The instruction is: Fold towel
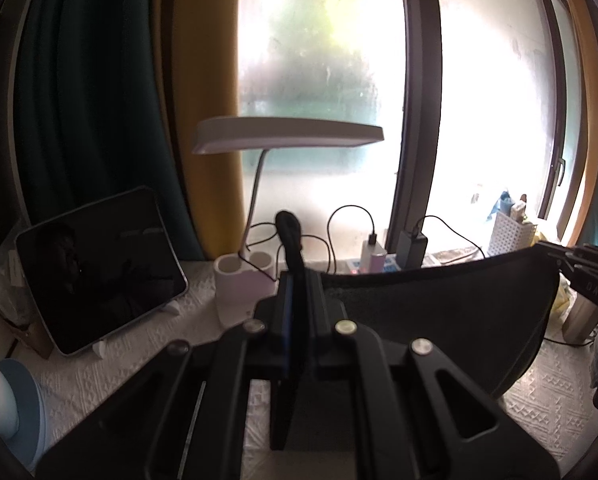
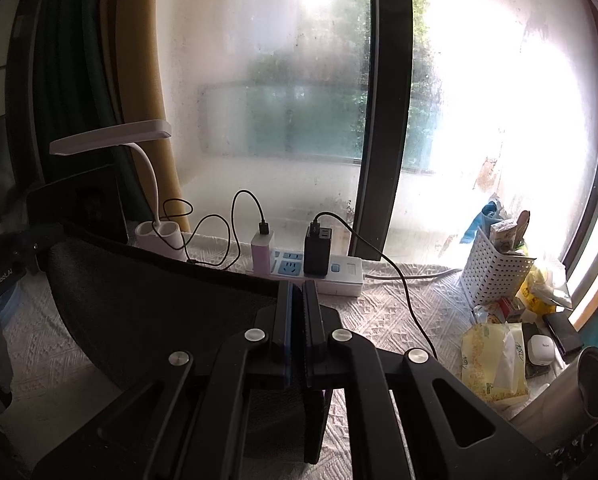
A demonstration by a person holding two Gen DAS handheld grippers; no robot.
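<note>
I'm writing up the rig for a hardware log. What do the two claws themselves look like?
Both the left claw and right claw are matte black, with angular cut-out linkage arms, round silver pivot bolts and flat fingers showing a blue edge strip. White "GenRobot.AI" lettering marks the left one's side. No cables or sleeves show.

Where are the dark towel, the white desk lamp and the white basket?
dark towel (image 2: 151,300): right wrist view, middle of the hanging cloth.
white desk lamp (image 1: 287,134): left wrist view, flat head.
white basket (image 2: 495,272): right wrist view, perforated front wall.
</note>
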